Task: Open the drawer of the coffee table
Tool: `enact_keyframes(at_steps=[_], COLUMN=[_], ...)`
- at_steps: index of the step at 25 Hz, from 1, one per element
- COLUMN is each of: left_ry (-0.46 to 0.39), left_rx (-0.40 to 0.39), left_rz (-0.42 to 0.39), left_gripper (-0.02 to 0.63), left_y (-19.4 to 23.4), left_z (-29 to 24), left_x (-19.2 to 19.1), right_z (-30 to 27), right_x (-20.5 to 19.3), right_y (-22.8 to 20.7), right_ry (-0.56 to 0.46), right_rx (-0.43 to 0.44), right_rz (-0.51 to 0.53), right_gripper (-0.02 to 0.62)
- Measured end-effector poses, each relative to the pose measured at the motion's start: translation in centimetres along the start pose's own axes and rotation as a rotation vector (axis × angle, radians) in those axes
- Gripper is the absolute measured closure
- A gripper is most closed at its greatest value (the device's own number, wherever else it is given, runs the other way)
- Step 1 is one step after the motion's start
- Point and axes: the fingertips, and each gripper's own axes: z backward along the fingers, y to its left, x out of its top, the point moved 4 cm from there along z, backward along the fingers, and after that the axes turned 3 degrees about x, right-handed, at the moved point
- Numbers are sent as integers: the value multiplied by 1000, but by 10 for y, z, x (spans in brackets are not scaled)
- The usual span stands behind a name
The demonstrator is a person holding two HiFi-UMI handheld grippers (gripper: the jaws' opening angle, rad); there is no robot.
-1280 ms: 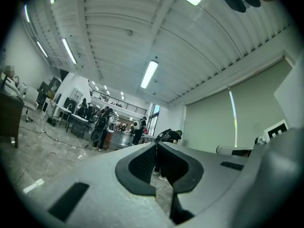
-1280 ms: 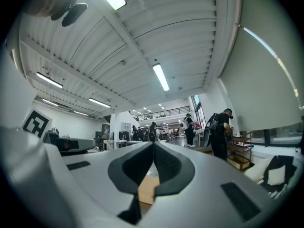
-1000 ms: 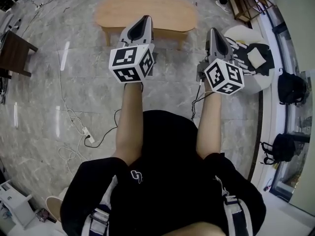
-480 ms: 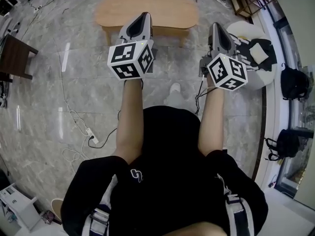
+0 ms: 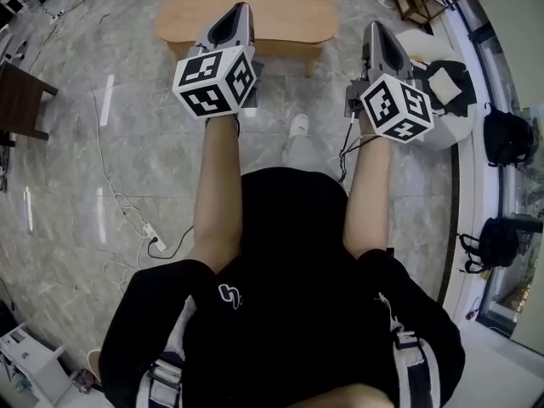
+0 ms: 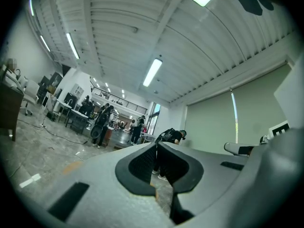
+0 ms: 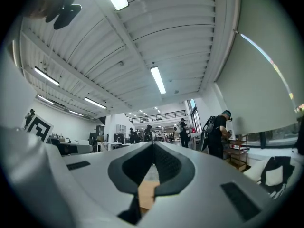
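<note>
One coffee table [image 5: 289,11] stands on the floor [image 5: 76,168] ahead of the person, at the top of the head view. The long axis of its oval wooden top runs left to right across that view, so one long side faces the person. The drawer cannot be made out from above. Only a shadowed apron shows under the near edge, and no handle is visible.

Position of each tool relative to the coffee table:

- Left gripper [image 5: 240,11]: the tip overlaps the table top in the head view, a little left of the table's middle. Jaws together, nothing between them.
- Right gripper [image 5: 372,28]: the tip lies just off the table's right end. Jaws together, nothing between them.

Both tools point toward the table but are carried above it. Each gripper view shows ceiling and the far room, with only a sliver of tan wood low between the jaw roots.

Assessment: the drawer front probably sits in the near long side, so it lies ahead of and below both tools. The left gripper is the nearer to the middle of that side. The coming move calls for a descent to apron level and parted jaws. The pull would then run across the table's long axis, toward the person.
</note>
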Motion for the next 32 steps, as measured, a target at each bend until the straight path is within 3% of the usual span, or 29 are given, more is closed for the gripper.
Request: enact_keyframes(at_steps=[8, 16, 27, 32], left_ry=[-8, 3, 19, 51], left_rx=[-1, 21, 65, 133], left_rz=[-27, -48, -10, 32], left_gripper=[592, 592, 592, 592], left_y=[5, 18, 43, 59], left_z=[-46, -131, -307, -389], left_x=[-11, -24, -64, -76], right_z=[-35, -113, -280, -369], right_x=[-13, -32, -78, -87], right_y=[-35, -88, -192, -236], right_ry=[-39, -49, 17, 84], right_rx=[-8, 1, 48, 102], right_rz=[-33, -67, -74, -69], right_gripper=[584, 584, 583, 583])
